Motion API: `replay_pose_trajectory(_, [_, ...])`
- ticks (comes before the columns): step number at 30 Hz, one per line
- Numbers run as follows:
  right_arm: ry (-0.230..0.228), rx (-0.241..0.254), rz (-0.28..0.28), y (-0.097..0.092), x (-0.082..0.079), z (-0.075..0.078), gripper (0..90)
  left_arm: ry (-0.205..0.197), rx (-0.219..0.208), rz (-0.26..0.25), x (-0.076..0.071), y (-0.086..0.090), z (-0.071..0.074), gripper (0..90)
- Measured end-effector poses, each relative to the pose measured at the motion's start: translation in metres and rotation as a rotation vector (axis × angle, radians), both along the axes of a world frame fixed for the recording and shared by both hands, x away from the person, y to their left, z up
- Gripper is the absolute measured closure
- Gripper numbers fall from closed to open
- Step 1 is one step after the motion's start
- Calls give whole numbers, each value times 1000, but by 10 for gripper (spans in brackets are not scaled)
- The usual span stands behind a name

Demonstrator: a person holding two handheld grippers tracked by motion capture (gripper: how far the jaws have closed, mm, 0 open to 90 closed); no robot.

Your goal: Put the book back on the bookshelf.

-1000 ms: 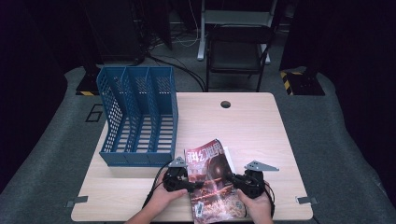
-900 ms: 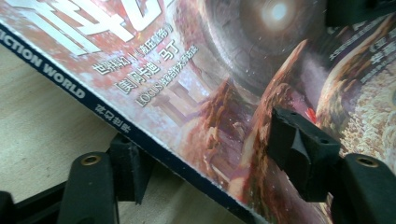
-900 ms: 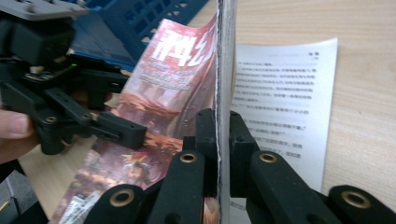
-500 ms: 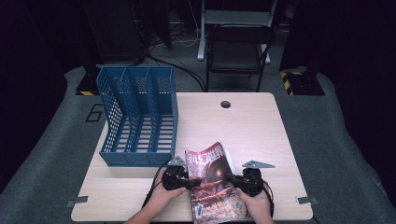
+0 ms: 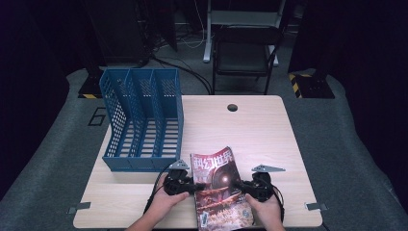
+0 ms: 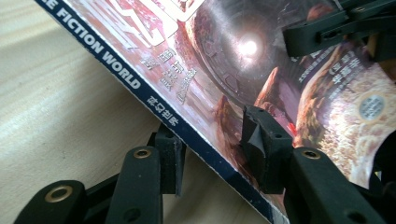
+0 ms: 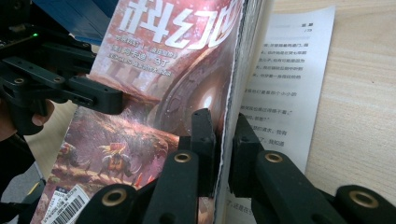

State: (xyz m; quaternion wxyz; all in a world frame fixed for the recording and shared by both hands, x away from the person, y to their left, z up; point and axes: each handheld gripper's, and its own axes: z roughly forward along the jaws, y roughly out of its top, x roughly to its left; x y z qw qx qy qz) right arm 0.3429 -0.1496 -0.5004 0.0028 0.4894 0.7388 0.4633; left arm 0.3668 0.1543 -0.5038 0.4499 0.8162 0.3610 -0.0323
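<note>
At the table's near edge, 5 o'clock of the blue file rack [image 5: 144, 120], the right gripper [image 7: 224, 140] pinched the magazine's [image 5: 219, 187] fore-edge while the left gripper [image 6: 215, 154], jaws just closing, straddled its spine untouching; next likely clamping, lifting toward a slot.

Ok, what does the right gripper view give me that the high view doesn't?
Right gripper view: the right claw shut on the fore-edge of the magazine, a printed inner page splayed loose beside it, and the barcode. High view: the blue file rack, the table and a chair behind it. Both: the red cover and the left claw, whose jaws have just been closing with the spine between them.
</note>
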Motion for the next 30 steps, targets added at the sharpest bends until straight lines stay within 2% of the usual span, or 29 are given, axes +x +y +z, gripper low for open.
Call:
replay_pose_trajectory(1, [2, 4, 4, 0, 0, 0, 832, 12, -7, -2, -1, 1, 2, 617])
replay_pose_trajectory(2, [3, 8, 6, -1, 0, 1, 833, -3, -2, -8, -1, 2, 4, 623])
replay_pose_trajectory(6, [-1, 18, 16, -2, 0, 3, 825, -21, -8, -14, -2, 5, 11, 644])
replay_pose_trajectory(11, [0, 23, 23, -1, -1, 6, 815, -7, -26, -29, -2, 10, 19, 677])
replay_pose_trajectory(16, [5, 36, 28, 0, -2, 10, 812, -29, -27, -25, -3, 13, 28, 696])
replay_pose_trajectory(20, [-36, 20, 38, 2, -4, 16, 817, -63, -21, -28, -5, 16, 37, 706])
replay_pose_trajectory(24, [-74, 6, 48, 4, -7, 23, 818, -77, -29, -21, -6, 19, 44, 724])
replay_pose_trajectory(30, [-103, 5, 58, 6, -9, 30, 828, -100, -29, -30, -7, 23, 54, 743])
